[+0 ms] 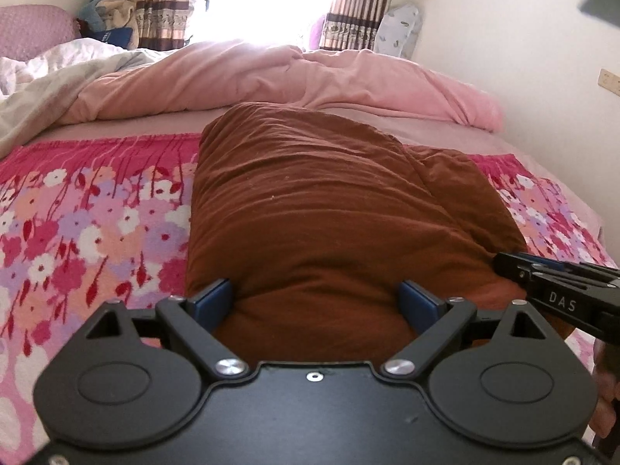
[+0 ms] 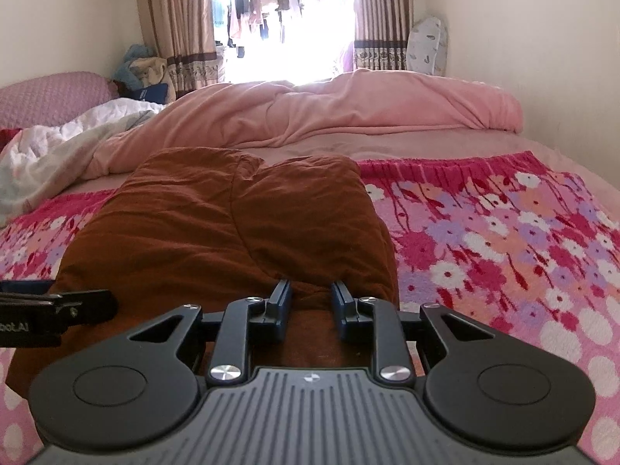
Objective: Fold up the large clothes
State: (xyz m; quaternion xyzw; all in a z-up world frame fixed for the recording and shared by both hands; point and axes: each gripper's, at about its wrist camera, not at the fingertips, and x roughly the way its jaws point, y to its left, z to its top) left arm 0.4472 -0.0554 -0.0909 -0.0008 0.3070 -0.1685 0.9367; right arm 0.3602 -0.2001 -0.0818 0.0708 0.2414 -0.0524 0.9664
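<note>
Setting: home bedroom. Bed (image 2: 387, 147) fills most of both views, with a floral blanket (image 2: 503, 240) spread across its near part and a rumpled pink duvet (image 2: 348, 104) bunched along the far edge. Pink pillow (image 2: 50, 93) at the far left corner. Striped curtains (image 2: 178, 19) frame a bright window (image 2: 286, 50); laundry (image 2: 263, 4) hangs outside it. Plain walls (image 2: 523, 19), with a wall socket (image 1: 608, 79) on the right.

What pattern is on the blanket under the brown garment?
A floral blanket: white, lilac and peach blossoms on pink and red, clearest in the right wrist view.
</note>
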